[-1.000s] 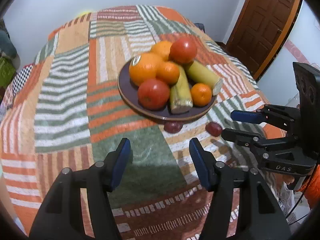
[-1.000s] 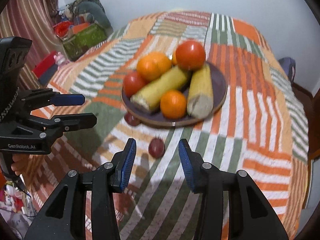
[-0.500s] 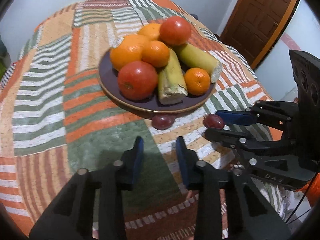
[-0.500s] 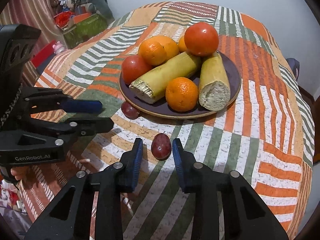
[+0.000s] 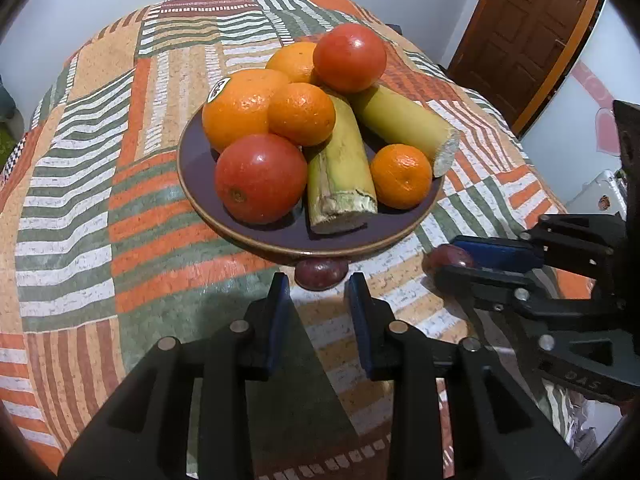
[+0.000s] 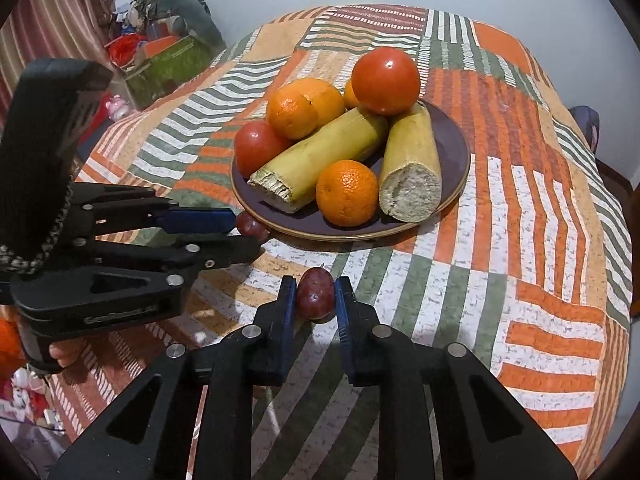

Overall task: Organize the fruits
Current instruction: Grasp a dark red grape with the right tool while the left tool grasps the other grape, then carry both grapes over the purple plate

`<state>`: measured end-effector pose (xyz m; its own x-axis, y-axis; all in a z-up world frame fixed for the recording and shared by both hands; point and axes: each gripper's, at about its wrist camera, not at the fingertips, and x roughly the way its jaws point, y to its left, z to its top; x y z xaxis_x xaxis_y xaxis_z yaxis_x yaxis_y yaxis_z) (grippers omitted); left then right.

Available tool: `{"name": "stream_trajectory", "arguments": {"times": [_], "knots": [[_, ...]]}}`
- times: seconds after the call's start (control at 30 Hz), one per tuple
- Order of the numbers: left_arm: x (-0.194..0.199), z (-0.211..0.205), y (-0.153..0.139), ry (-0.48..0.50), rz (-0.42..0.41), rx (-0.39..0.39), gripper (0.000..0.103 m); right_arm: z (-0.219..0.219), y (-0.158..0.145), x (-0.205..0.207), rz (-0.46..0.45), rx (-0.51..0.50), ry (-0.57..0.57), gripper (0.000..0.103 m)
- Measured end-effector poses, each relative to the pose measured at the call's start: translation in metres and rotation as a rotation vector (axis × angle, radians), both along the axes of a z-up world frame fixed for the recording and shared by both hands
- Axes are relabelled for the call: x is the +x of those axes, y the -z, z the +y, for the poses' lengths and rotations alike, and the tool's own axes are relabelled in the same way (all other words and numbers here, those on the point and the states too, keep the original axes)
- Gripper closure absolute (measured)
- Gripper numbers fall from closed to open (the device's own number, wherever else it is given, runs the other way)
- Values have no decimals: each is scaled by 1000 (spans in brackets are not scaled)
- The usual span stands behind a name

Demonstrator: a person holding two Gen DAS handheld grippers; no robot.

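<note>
Left tool: fingers parted, holding nothing, a dark red plum lying just ahead of them at 12 o'clock, touching the rim of the purple plate. The plate carries oranges, two tomatoes and two sugarcane pieces on the patchwork-covered desk. Right tool: blue pads closed against both sides of a second plum, which rests on the cloth at the plate's 6 o'clock, apart from it.
</note>
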<state>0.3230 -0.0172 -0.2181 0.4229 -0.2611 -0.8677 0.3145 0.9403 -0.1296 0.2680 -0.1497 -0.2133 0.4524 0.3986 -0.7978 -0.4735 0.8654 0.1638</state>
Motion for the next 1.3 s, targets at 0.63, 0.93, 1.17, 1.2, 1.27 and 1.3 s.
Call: {"name": "stream_trajectory", "arguments": {"times": [0.63, 0.93, 1.17, 1.2, 1.27, 1.3], "knots": [[-4, -2, -4, 18, -16, 12, 76, -12, -14, 5, -26, 25, 28, 85], [-15, 12, -33, -5, -48, -54, 76, -15, -38, 10, -81, 54, 39, 85], [-11, 4, -61, 8, -117, -62, 76, -13, -54, 23, -115, 81, 57, 85], [-8, 2, -62, 8, -122, -66, 76, -13, -56, 25, -119, 86, 58, 85], [-3, -3, -64, 9, -125, -72, 76, -13, -59, 30, -129, 91, 62, 85], [0, -5, -63, 9, -128, -71, 76, -12, -60, 33, -132, 91, 62, 85]]}}
